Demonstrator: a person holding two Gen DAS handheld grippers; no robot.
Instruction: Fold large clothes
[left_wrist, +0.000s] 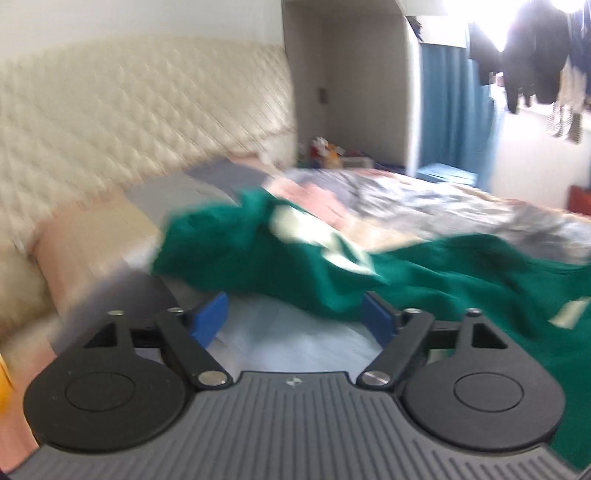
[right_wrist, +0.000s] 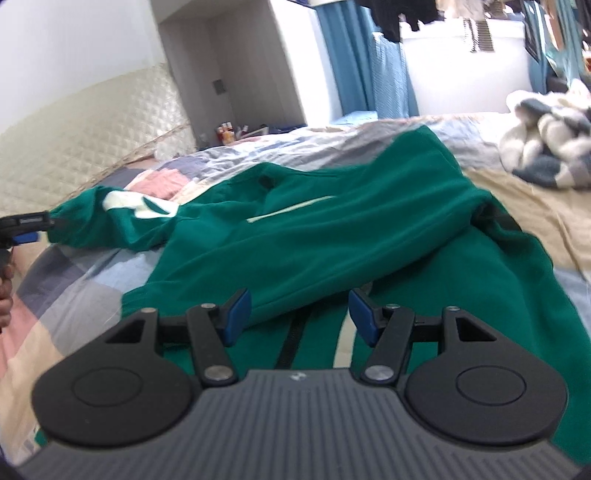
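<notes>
A large green jacket (right_wrist: 332, 236) with white markings and a black zipper lies spread on the patchwork bedspread (right_wrist: 74, 288). Its left sleeve (right_wrist: 110, 221) stretches out to the left. My left gripper (left_wrist: 295, 317) is open and empty, its blue pads just in front of the crumpled sleeve (left_wrist: 251, 251); this view is motion-blurred. It also shows at the left edge of the right wrist view (right_wrist: 26, 229), by the sleeve cuff. My right gripper (right_wrist: 295, 314) is open and empty, low over the jacket's front near the zipper (right_wrist: 291, 343).
A cream quilted headboard (left_wrist: 129, 122) runs along the left. A white and grey bundle of fabric (right_wrist: 546, 133) lies on the bed at far right. Blue curtains (right_wrist: 365, 59) and hanging clothes (left_wrist: 532, 55) are at the back. Small items (right_wrist: 229, 133) stand in a niche.
</notes>
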